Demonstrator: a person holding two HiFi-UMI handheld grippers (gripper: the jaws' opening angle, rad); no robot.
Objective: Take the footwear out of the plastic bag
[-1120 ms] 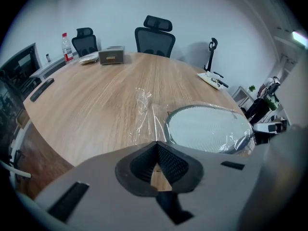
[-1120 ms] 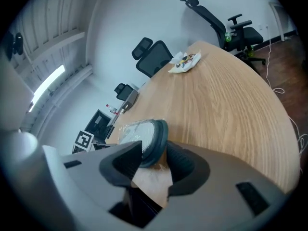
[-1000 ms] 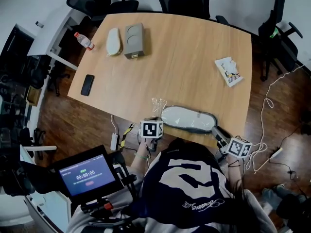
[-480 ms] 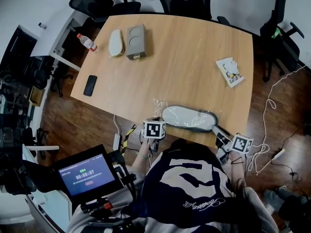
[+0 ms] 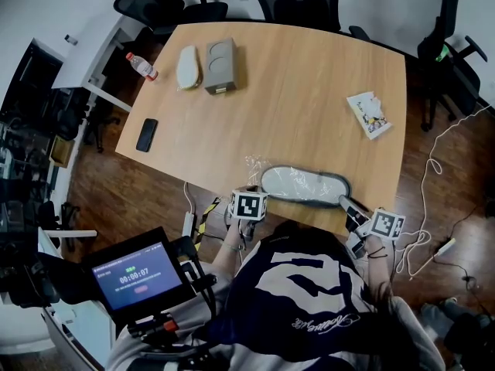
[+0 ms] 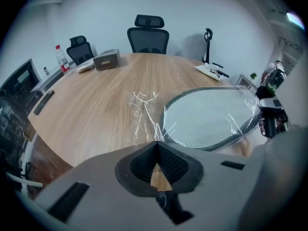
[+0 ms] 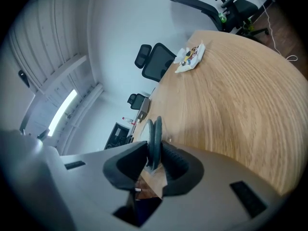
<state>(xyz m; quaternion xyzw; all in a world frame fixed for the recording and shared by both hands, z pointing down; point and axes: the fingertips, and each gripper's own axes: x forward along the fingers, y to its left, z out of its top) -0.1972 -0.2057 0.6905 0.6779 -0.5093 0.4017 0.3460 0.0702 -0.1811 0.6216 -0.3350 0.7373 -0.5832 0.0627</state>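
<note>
A pair of white slippers with dark grey rims point(image 5: 302, 185) lies inside a clear plastic bag point(image 5: 255, 167) at the table's near edge. My left gripper point(image 5: 250, 189) is at the bag's left end. In the left gripper view its jaws point(image 6: 156, 143) are shut on the crinkled loose plastic point(image 6: 143, 113) beside the sole point(image 6: 207, 117). My right gripper point(image 5: 345, 203) is at the slippers' right end. In the right gripper view the dark rims point(image 7: 153, 137) stand edge-on between its pads point(image 7: 175, 162); its jaws have just been closing and now clamp them.
At the table's far left sit a grey box point(image 5: 220, 64) and a white slipper-shaped thing point(image 5: 187, 66). A phone point(image 5: 147, 134) lies at the left edge and a printed packet point(image 5: 369, 114) at the right. A bottle point(image 5: 142, 66) stands on a side desk. Office chairs ring the table.
My right gripper has shifted slightly toward the table edge and rolled a little. The left gripper and the bagged slippers have stayed where they were.
</note>
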